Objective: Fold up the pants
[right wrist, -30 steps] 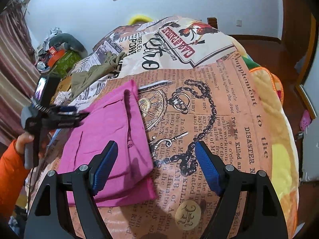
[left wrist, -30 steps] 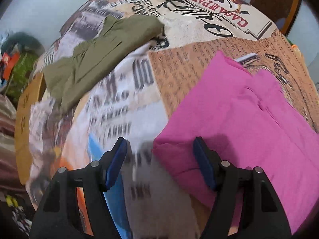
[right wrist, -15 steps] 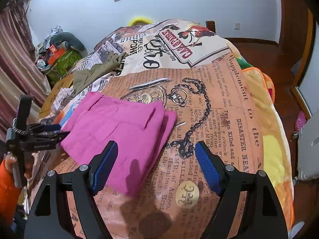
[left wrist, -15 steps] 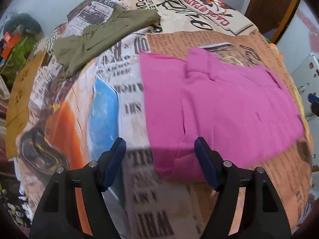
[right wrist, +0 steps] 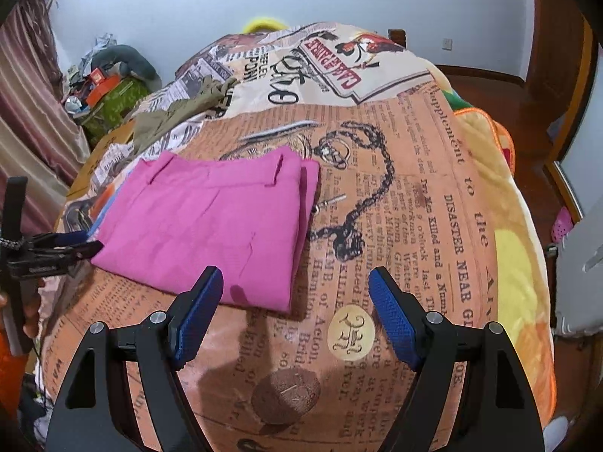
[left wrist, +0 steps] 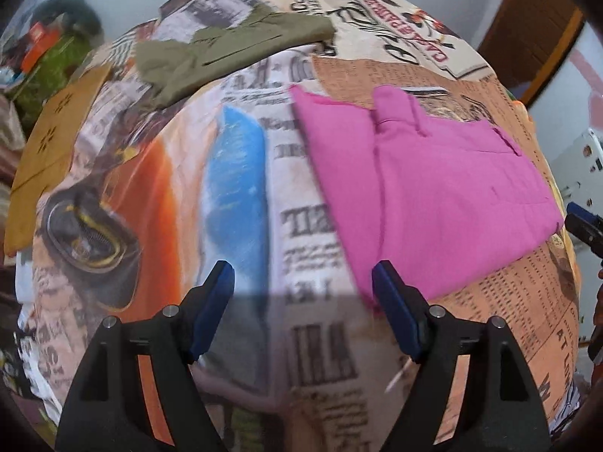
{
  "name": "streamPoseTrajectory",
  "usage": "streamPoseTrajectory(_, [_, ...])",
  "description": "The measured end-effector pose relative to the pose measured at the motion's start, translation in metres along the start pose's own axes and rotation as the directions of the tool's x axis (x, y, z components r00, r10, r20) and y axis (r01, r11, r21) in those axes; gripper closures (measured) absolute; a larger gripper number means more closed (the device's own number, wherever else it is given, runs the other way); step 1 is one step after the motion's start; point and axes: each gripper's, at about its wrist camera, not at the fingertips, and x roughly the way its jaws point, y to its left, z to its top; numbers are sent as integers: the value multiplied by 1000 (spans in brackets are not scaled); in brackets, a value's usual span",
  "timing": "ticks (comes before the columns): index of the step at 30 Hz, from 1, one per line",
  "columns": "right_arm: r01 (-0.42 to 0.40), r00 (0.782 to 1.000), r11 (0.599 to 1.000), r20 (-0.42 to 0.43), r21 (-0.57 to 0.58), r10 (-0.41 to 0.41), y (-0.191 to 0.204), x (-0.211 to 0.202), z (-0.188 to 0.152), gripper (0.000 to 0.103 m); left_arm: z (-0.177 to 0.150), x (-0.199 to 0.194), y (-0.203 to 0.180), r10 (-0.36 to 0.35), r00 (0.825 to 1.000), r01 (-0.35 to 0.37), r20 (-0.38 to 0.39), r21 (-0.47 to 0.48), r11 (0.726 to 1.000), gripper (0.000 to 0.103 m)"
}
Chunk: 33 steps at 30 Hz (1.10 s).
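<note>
Pink pants (left wrist: 426, 184) lie folded into a flat rectangle on the printed bedspread (left wrist: 312, 339); they also show in the right wrist view (right wrist: 211, 222). My left gripper (left wrist: 303, 293) is open and empty, held above the bedspread just left of the pants' near corner. My right gripper (right wrist: 294, 297) is open and empty, above the bedspread at the pants' near edge. The left gripper shows at the left of the right wrist view (right wrist: 56, 248), beside the pants' left edge.
Olive green pants (left wrist: 226, 52) lie at the far side of the bed, also in the right wrist view (right wrist: 181, 109). A cluttered pile (right wrist: 109, 79) and curtain (right wrist: 26, 120) stand at the left. A wooden floor (right wrist: 527, 120) lies beyond the bed's right edge.
Both grippers have drawn back from the pink pants, which now lie flat and folded. The left gripper swung left, away from the pants' corner. Both stayed open.
</note>
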Motion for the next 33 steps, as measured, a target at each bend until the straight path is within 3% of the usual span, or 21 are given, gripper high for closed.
streamPoseTrajectory(4, [0,1000,1000,-8,-5,0,0,4,-2,26,-1,-9,9,-40,999,40,-8,-36,999,27])
streamPoseTrajectory(11, [-31,999,999,28,-18,32,2,6,15,28,25,-27,-13,-65,996,64,67,15,998,28])
streamPoseTrajectory(15, [-53,998,997,33,-48,55,8,14,31,42,48,-15,-36,-83,994,79,71,56,995,37])
streamPoseTrajectory(19, [-76,997,994,17,-76,78,13,29,44,45,64,4,-55,-101,994,97,52,77,992,44])
streamPoseTrajectory(21, [-81,997,993,-4,-85,81,13,38,46,56,69,14,-61,-107,993,103,45,80,991,45])
streamPoseTrajectory(25, [-91,995,993,-45,-75,88,9,61,44,61,66,30,-69,-60,997,55,45,114,992,46])
streamPoseTrajectory(30, [-103,994,992,-52,-78,99,3,64,41,77,59,35,-63,-72,996,65,60,109,992,46])
streamPoseTrajectory(33, [-86,995,991,-55,-103,81,5,65,41,79,59,38,-63,-65,996,59,58,106,993,46])
